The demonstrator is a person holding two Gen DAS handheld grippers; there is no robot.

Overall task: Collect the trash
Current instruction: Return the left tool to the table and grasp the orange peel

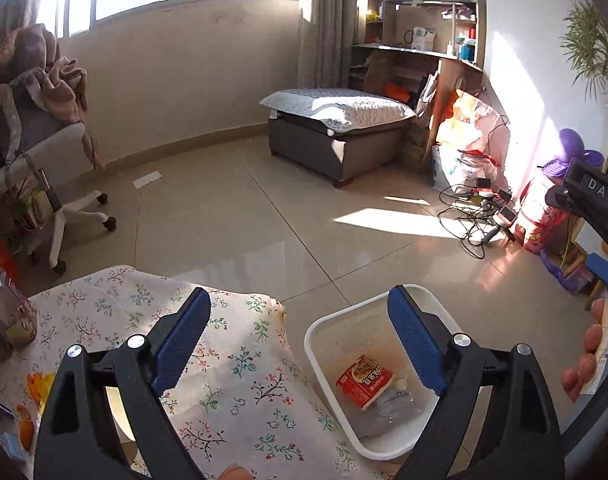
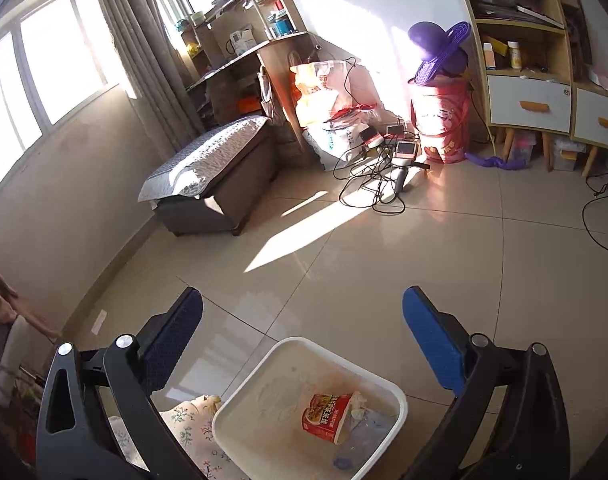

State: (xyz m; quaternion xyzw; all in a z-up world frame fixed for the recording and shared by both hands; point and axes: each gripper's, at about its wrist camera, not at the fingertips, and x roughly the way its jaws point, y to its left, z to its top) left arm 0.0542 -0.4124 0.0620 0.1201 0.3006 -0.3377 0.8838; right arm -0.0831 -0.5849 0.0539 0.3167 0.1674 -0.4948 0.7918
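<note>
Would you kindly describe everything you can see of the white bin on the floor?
The white bin looks like plastic, rectangular with rounded corners and a thick rim, open on top. It stands upright on the tiled floor, right beside the flowered tablecloth. Inside lie a red food packet, crumpled clear plastic and some white scraps. Neither pair of tongs touches it.

left gripper – black frame, silver screws | fingers – blue, ribbed pads | right gripper – same
</note>
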